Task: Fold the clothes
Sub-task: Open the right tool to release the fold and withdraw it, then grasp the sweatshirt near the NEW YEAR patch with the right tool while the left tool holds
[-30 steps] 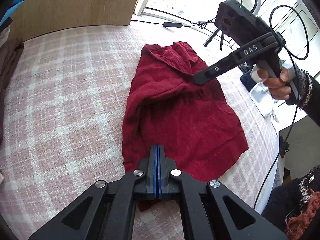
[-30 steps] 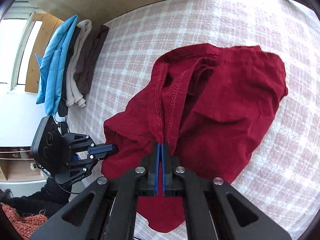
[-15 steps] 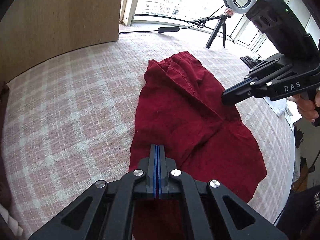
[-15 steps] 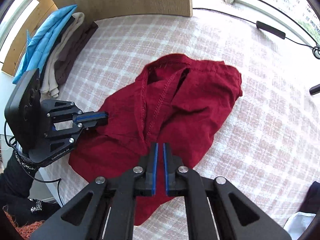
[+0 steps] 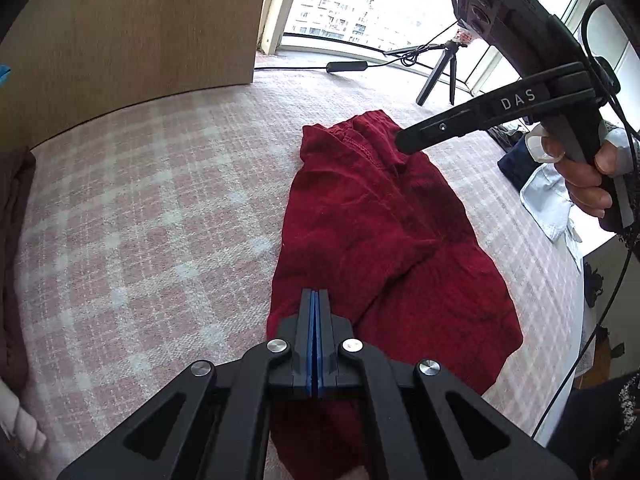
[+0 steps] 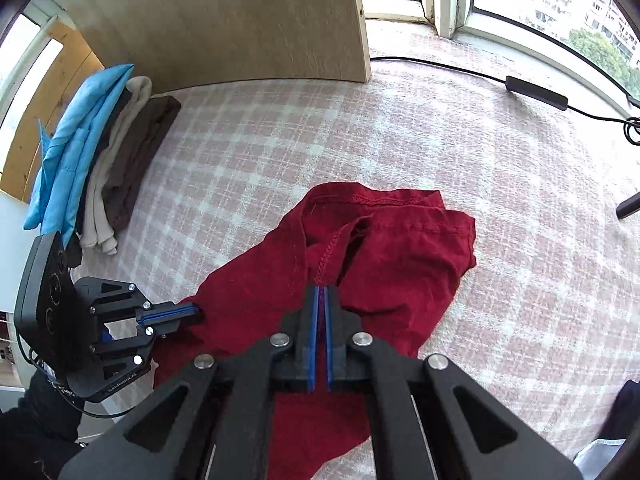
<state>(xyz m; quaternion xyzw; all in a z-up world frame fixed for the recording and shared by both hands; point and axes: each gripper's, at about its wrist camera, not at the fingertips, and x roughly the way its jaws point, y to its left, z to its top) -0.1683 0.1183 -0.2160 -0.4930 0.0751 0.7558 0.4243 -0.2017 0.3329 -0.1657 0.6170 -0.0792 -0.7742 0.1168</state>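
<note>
A dark red garment point(image 5: 384, 248) lies crumpled on the pink checked cloth point(image 5: 152, 216); it also shows in the right wrist view point(image 6: 400, 256). My left gripper point(image 5: 316, 294) is shut on the garment's near edge, and shows from the side in the right wrist view point(image 6: 192, 311). My right gripper point(image 6: 321, 290) is nearly shut, a thin gap between its blue pads, its tips at a stitched seam; it is not clear whether cloth is pinched. In the left wrist view its tip point(image 5: 400, 142) touches the garment's far end.
A stack of folded clothes point(image 6: 100, 168), blue, beige and brown, lies at the left by a wooden board point(image 6: 224, 24). A black cable and adapter point(image 6: 536, 90) run along the window side. A tripod point(image 5: 438, 72) stands at the far edge.
The right gripper has moved toward the garment's far end and now touches the seam there. The left gripper stays shut on the near edge. The garment is stretched longer between them.
</note>
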